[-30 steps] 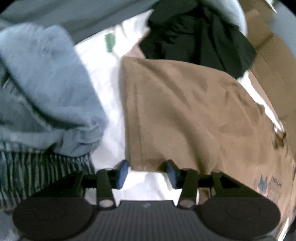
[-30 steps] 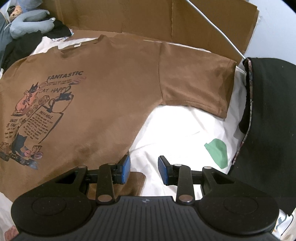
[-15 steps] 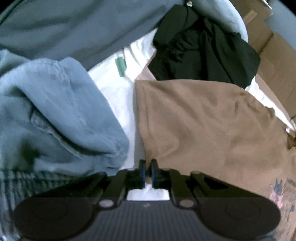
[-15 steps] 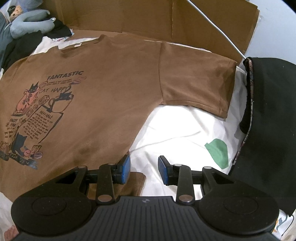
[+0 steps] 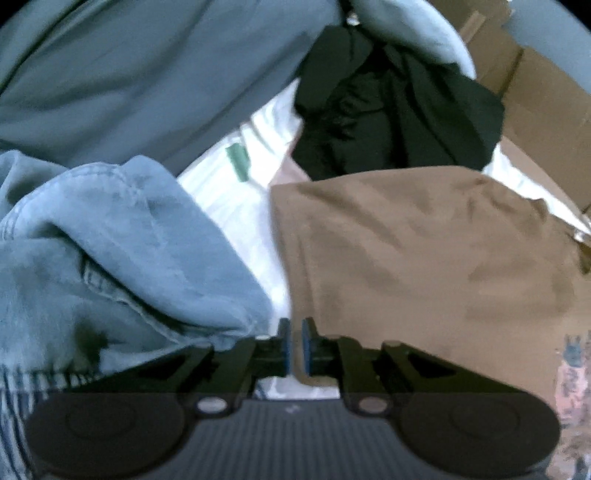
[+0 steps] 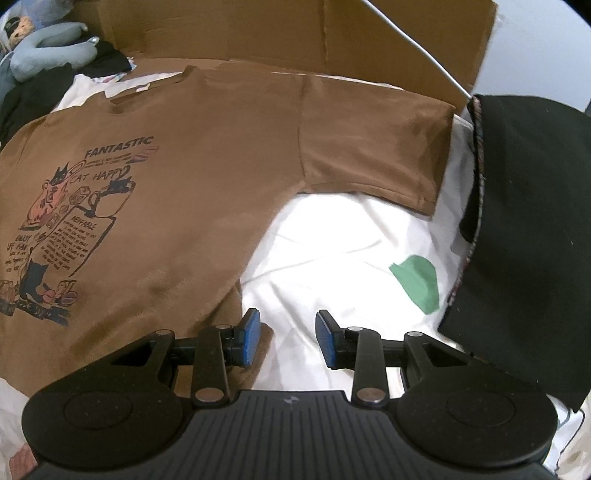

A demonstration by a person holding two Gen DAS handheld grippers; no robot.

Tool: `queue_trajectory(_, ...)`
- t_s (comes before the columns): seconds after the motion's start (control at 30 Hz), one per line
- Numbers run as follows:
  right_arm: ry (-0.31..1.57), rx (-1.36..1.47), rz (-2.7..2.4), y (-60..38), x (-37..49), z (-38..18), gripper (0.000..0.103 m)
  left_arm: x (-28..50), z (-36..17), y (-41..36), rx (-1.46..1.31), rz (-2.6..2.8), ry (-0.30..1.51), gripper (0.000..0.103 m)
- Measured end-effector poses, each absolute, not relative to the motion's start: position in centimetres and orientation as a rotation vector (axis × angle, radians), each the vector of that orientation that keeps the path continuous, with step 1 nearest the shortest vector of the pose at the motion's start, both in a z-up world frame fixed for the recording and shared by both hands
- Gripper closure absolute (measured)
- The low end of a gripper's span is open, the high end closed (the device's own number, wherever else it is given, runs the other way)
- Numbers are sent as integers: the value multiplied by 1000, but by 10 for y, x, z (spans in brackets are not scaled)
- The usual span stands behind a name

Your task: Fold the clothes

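Left wrist view: looks along the left claw (image 5: pixel 293 347), pads drawn to a narrow slit right at the near corner of the brown T-shirt (image 5: pixel 424 266). Cannot tell whether cloth sits between the pads; blurred there. Lies spread to the right of the claw on a white sheet (image 5: pixel 229 184), that shirt, with part of its print at the far right edge. Heaped to the left, just beside the claw: a light blue denim garment (image 5: pixel 110 240), with striped fabric (image 5: pixel 22 387) under it at the lower left. Beyond the shirt, a crumpled black garment (image 5: pixel 399 110) touching its far edge; cardboard (image 5: pixel 546 96) at the upper right; a grey-blue cloth (image 5: pixel 147 74) across the top left.

Right wrist view: looks along the right claw (image 6: pixel 288 339), spread wide and holding nothing, low over the white sheet (image 6: pixel 332 240). Left pad above the shirt's lower corner, right pad above bare sheet. Brown T-shirt (image 6: pixel 207 177) flat and face up, cat print (image 6: pixel 66 229) with "FANTASTIC" to the left, one short sleeve (image 6: pixel 376 147) stretched out to the right, collar toward the cardboard wall (image 6: pixel 258 29). On the sheet to the right of the claw, a green patch (image 6: pixel 417 280); past it, a black cloth (image 6: pixel 524 221) with a patterned edge. At the top left corner, a grey plush toy (image 6: pixel 48 55) on dark clothing.
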State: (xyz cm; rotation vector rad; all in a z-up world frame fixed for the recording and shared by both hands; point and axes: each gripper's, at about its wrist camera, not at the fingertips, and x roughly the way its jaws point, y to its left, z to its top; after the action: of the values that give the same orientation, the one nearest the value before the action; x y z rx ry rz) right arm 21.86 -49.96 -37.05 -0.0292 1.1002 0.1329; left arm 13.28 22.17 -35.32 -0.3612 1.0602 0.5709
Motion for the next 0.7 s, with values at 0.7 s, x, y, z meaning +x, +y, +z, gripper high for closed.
queue_trajectory(0.7,1094,-133,197,-512,173,-370,53,70,-347,106,-207,230,1147,59)
